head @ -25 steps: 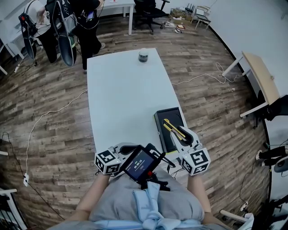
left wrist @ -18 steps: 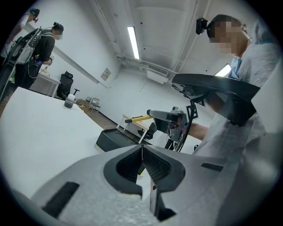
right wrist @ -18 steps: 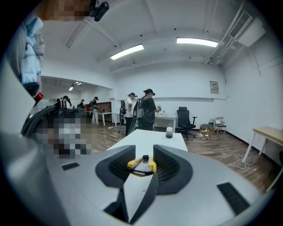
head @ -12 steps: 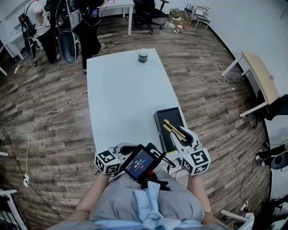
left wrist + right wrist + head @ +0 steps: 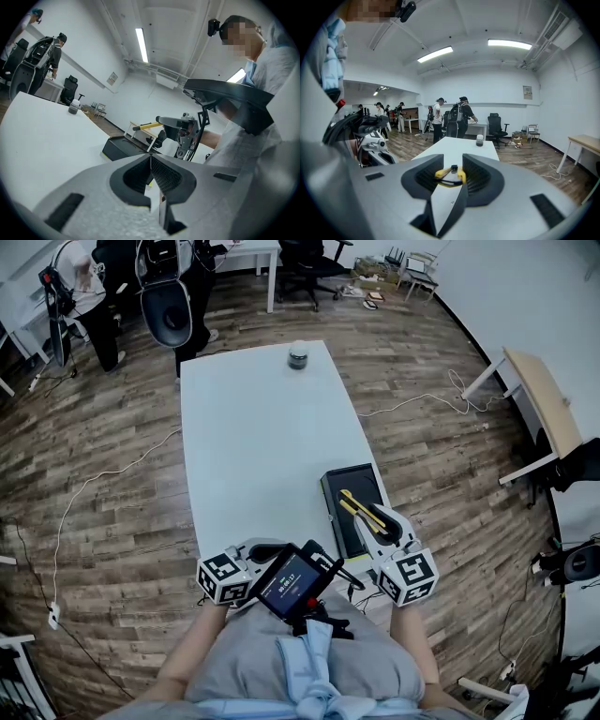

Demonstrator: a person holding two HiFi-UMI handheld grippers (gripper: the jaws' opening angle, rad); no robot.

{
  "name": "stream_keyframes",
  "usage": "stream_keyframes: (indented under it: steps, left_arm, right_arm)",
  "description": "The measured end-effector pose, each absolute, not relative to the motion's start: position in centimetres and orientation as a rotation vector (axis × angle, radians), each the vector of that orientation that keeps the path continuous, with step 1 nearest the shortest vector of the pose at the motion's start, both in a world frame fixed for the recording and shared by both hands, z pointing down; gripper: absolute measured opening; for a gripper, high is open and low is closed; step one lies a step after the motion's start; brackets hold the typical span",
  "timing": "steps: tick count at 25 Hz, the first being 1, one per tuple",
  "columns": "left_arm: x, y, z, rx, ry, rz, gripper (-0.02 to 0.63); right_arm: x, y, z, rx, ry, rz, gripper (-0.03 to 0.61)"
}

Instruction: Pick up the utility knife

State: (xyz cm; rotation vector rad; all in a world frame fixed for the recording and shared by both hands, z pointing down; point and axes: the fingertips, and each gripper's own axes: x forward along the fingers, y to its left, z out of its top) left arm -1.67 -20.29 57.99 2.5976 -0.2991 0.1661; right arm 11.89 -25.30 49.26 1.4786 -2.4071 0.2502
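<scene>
Well, the right gripper is pinched on the knife, which sits just above the tray by the table's right edge. The right gripper view shows only a small yellow bit of the knife between the pads, and the left gripper view shows its long body sticking out well past the jaws. So the hold looks to be near one end. The main risk is that the knife pivots or slides in that narrow pinch on a quick lift or turn and drops into the tray or past the table edge. The left gripper is pressed together on nothing, too far away to catch it.
</scene>
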Motion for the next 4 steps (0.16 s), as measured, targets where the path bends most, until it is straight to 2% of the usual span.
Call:
stream_keyframes:
  steps: [4]
  left_arm:
    - [-1.54,-20.28,58.0,2.598,-0.296,0.168,0.02]
  right_arm:
    - [12.0,-25.39,49.34,1.477,-2.404,0.252,0.135]
